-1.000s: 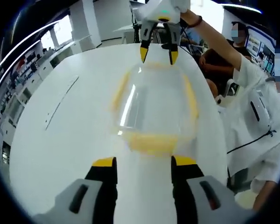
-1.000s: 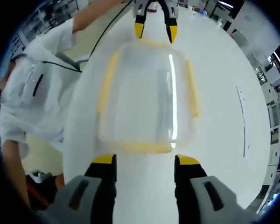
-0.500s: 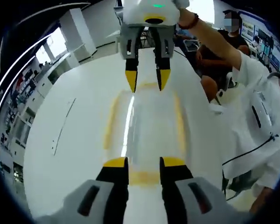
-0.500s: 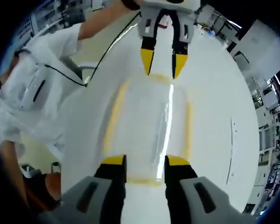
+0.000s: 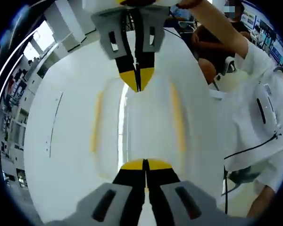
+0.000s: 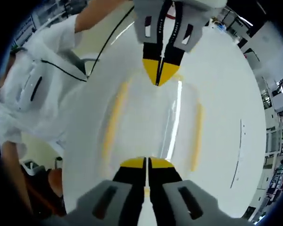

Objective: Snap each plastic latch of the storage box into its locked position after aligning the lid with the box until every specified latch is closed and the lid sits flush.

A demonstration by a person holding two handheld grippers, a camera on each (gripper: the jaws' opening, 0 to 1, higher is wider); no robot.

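Table (image 5: 61,155): a wide white top that carries the box; a thin dark line marks its surface off to one side of the box, seen in both views.
Person (image 5: 264,108): in white clothing with a dark cord, beside the table's edge; a bare forearm reaches in to the far gripper in the left gripper view, and likewise in the right gripper view (image 6: 33,89).
Storage box (image 5: 137,127): clear plastic with the lid on, lying on the table between the two grippers; a bright streak of glare runs along the lid. In the right gripper view (image 6: 153,122) it sits the same way, centred between the two sets of jaws.
Side latches (image 5: 178,117): long yellow strips, one along each long side of the box, lying against the walls; whether they are fully snapped I cannot tell.
Left gripper (image 5: 145,165): yellow-tipped black jaws pressed together, tips at the near end of the lid; it faces the right gripper across the box. From the other camera (image 6: 159,75) it comes in from the top, jaws together at the far end.
Right gripper (image 6: 146,163): jaws pressed together as well, tips at its own end of the box; seen opposite (image 5: 137,81), tips meeting over the lid's far edge.
End latches: hidden under the jaw tips, so their state is unclear.
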